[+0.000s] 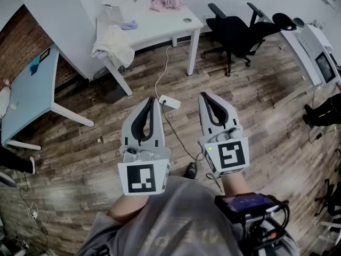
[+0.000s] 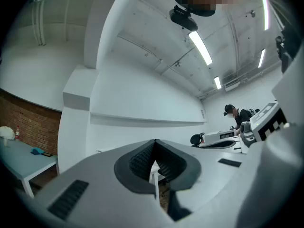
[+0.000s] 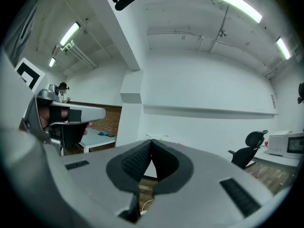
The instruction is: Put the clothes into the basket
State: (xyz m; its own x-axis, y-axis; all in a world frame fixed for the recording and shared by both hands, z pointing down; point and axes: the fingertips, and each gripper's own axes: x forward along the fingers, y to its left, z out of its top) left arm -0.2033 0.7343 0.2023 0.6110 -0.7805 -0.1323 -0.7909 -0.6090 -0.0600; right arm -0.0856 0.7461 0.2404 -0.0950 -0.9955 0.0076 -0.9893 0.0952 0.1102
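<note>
On the white table [image 1: 160,28] far ahead stands a white mesh basket [image 1: 123,5]. A pink garment [image 1: 166,0] lies beside it on the right. A cream garment [image 1: 113,44] hangs over the table's left front edge, with a small lilac piece [image 1: 129,25] near it. My left gripper [image 1: 154,100] and right gripper [image 1: 204,96] are held close to my body, well short of the table, both shut and empty. Their tips meet in the left gripper view [image 2: 155,141] and the right gripper view [image 3: 151,141].
A white power strip [image 1: 170,102] and its cable lie on the wood floor ahead. Black office chairs [image 1: 240,31] stand to the right of the table. A light blue table [image 1: 29,89] stands at the left by a brick wall. A white desk [image 1: 314,49] with equipment is far right.
</note>
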